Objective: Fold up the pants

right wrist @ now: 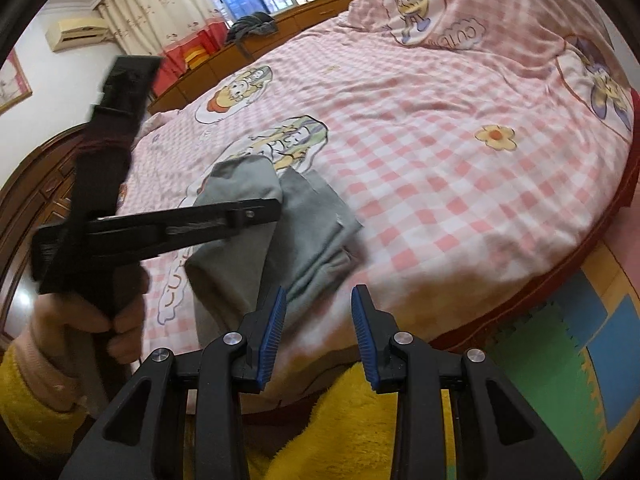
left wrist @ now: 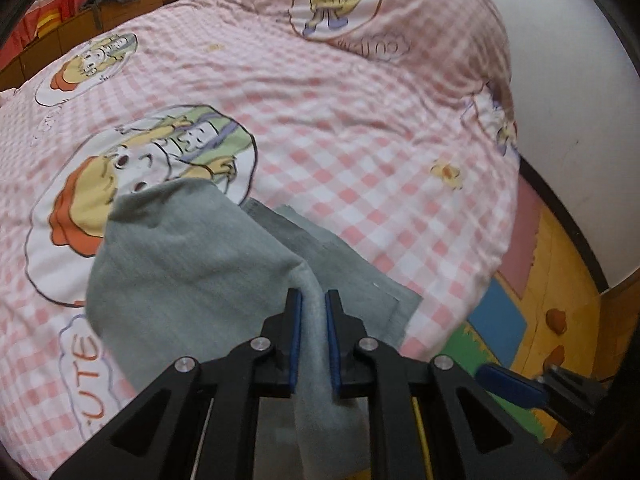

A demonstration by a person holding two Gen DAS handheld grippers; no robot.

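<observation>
My left tool is pinching a fold of the grey pants, the cloth bunched between its blue pads and lifted off the bed. The rest of the pants lies partly folded on the pink checked bedcover, near the edge of the bed closest to me, one layer draped over a darker flat layer beneath. From the right wrist view I see the same grey pile with the left tool's black frame across it and a hand in a yellow fleece sleeve gripping the handle. My right tool is spread with nothing between its pads, hanging over the bed edge just beside the pants. Coloured foam mats cover the floor.
</observation>
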